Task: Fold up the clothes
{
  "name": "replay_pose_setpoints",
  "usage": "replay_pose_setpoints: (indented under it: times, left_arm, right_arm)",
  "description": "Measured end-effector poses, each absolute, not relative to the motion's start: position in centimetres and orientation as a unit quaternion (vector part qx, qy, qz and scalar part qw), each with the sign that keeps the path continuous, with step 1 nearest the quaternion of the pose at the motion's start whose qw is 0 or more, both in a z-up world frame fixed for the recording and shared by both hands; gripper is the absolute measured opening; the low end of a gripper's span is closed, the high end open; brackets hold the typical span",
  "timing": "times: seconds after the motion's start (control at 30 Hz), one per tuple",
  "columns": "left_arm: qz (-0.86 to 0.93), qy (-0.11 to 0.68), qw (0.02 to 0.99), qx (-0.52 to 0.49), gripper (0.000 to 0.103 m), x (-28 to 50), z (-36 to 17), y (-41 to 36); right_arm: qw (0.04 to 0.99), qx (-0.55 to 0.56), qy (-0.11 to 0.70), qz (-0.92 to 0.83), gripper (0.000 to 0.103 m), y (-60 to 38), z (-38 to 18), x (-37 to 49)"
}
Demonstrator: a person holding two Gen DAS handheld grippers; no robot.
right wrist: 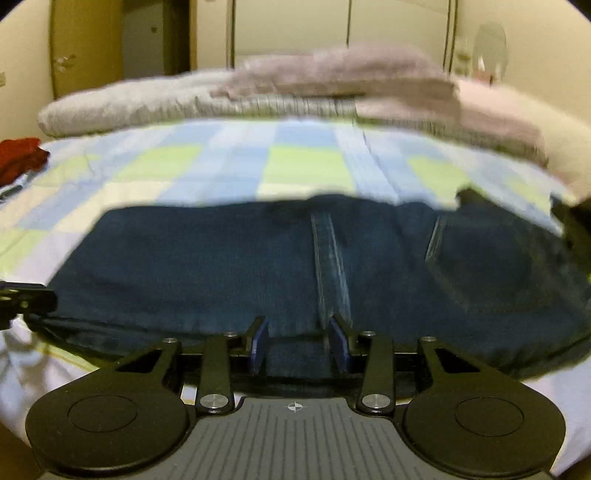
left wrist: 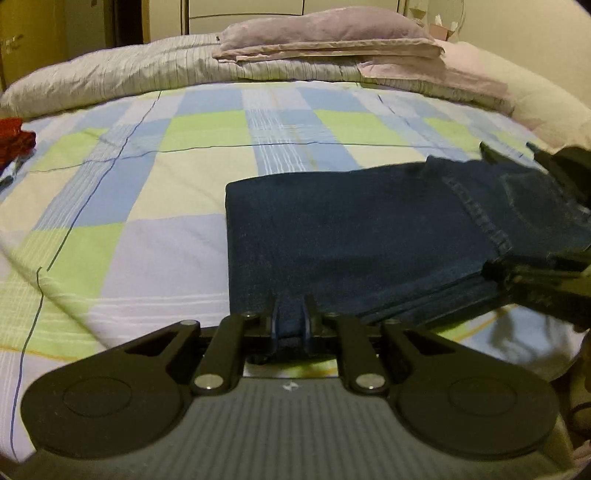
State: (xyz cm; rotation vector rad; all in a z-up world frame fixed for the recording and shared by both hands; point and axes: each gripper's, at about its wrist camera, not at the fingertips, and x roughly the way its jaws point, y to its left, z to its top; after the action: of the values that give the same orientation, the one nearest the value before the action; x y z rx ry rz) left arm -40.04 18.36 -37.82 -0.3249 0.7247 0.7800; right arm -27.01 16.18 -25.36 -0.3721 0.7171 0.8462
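Dark blue jeans (left wrist: 351, 236) lie folded on the checked bedsheet (left wrist: 155, 206). My left gripper (left wrist: 290, 317) is shut on the near edge of the jeans, with a fold of denim pinched between its blue pads. In the right wrist view the jeans (right wrist: 221, 266) fill the middle. My right gripper (right wrist: 299, 343) holds the jeans' near edge between its blue pads, the jaws a little apart with denim between them. The right gripper also shows in the left wrist view (left wrist: 546, 280) at the right edge of the jeans.
A lilac pillow (left wrist: 325, 33) and a striped duvet (left wrist: 147, 70) lie at the head of the bed. A red garment (left wrist: 14, 136) sits at the left edge of the bed. Wardrobe doors stand behind.
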Motion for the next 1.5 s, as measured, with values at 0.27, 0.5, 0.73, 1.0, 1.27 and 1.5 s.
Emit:
replay_pose_setpoints:
  times: [0.27,0.5,0.73,1.0,1.27,1.5]
  left_arm:
    - [0.396,0.358,0.832,-0.154,0.013,-40.6,-34.9,16.1]
    - [0.404,0.36,0.829,-0.144,0.022,-41.8,-32.7,13.1]
    - [0.415,0.357,0.828,-0.121,0.028,-42.8,-31.1,10.2]
    - [0.412,0.337,0.839,-0.109,0.032,-44.2,-29.5,7.8]
    - [0.402,0.33,0.849,-0.096,0.035,-44.3,-28.7,6.1]
    - [0.393,0.337,0.852,-0.085,0.035,-43.7,-28.9,5.6]
  right_arm:
    - [0.832,-0.167,0.356,0.392,0.041,14.5,-22.7,-28.3]
    - [0.839,-0.152,0.385,0.353,0.041,11.8,-20.5,-30.3]
    - [0.852,-0.137,0.383,0.33,0.041,9.6,-18.5,-31.7]
    - [0.864,-0.126,0.361,0.328,0.041,7.5,-15.9,-33.6]
    - [0.875,-0.112,0.342,0.322,0.041,5.7,-13.7,-34.7]
    - [0.879,-0.103,0.339,0.319,0.041,5.0,-13.1,-34.6]
